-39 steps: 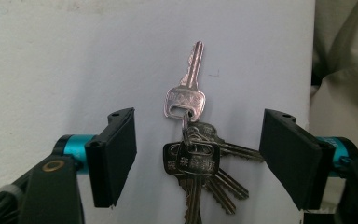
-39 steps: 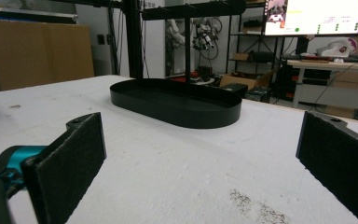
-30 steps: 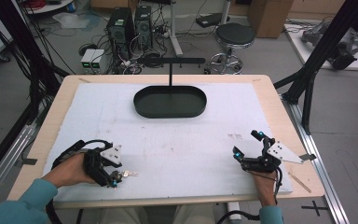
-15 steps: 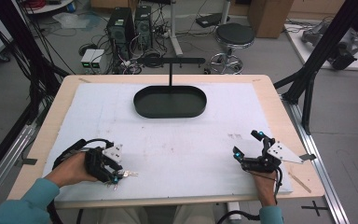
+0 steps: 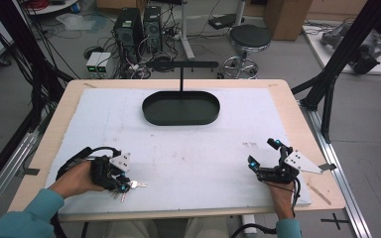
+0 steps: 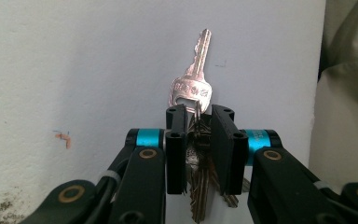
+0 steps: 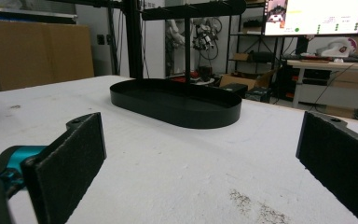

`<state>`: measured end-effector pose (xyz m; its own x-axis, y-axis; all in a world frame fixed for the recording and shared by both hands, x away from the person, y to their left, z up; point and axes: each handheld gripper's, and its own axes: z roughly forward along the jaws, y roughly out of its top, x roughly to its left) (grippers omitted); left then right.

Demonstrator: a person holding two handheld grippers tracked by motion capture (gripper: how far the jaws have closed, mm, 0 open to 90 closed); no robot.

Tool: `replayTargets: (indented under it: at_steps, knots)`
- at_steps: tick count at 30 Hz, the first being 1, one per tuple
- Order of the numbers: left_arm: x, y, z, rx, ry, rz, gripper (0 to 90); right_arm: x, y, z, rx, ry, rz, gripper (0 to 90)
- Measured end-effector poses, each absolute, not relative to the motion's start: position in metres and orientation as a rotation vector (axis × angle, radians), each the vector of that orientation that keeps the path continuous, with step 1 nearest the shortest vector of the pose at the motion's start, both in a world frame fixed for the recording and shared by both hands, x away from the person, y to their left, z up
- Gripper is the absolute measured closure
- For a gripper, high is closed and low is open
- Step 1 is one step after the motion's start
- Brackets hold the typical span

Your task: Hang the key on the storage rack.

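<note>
A: How was the light around the black tray [image 5: 181, 108]?

B: Even and soft, coming from overhead. In the high view the white counter [image 5: 178, 158] near the tray was bright without glare, and the tray cast hardly any shadow. The floor beyond it was dimmer.

A: And sharpness?

B: The high view was slightly soft all over, with straight lines bowing a little toward the edges. In the right gripper view the tray [image 7: 177, 105] was fairly crisp, while the black jaws in front of it were blurred, and a monitor [image 7: 314, 16] behind it glared white.

A: The left gripper view?

B: The keys [image 6: 192, 91] were sharp, with a faint sheen and a soft shadow.
</note>
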<state>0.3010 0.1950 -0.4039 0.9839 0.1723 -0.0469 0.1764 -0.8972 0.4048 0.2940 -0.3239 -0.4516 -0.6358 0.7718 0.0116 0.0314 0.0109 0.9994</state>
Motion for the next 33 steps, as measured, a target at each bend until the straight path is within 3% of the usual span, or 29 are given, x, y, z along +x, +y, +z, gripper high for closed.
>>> replayTargets:
  at_steps: [9,12,21,33]
  knots:
    - [0.3009,0.1943,-0.4046,2.705,0.259,-0.015,79.1,0.2941,-0.3239,-0.4516,0.825,1.724,1.683,0.5]
    - [0.3009,0.1947,-0.4041,2.706,0.256,-0.005,72.9,0.2940,-0.3239,-0.4517,0.827,1.725,1.683,0.5]
    - [0.2999,0.1956,-0.4028,2.693,0.249,0.019,66.8,0.2940,-0.3238,-0.4517,0.827,1.725,1.686,0.5]
    - [0.2975,0.1931,-0.4018,2.708,0.227,0.031,70.9,0.2941,-0.3239,-0.4517,0.828,1.725,1.687,0.5]
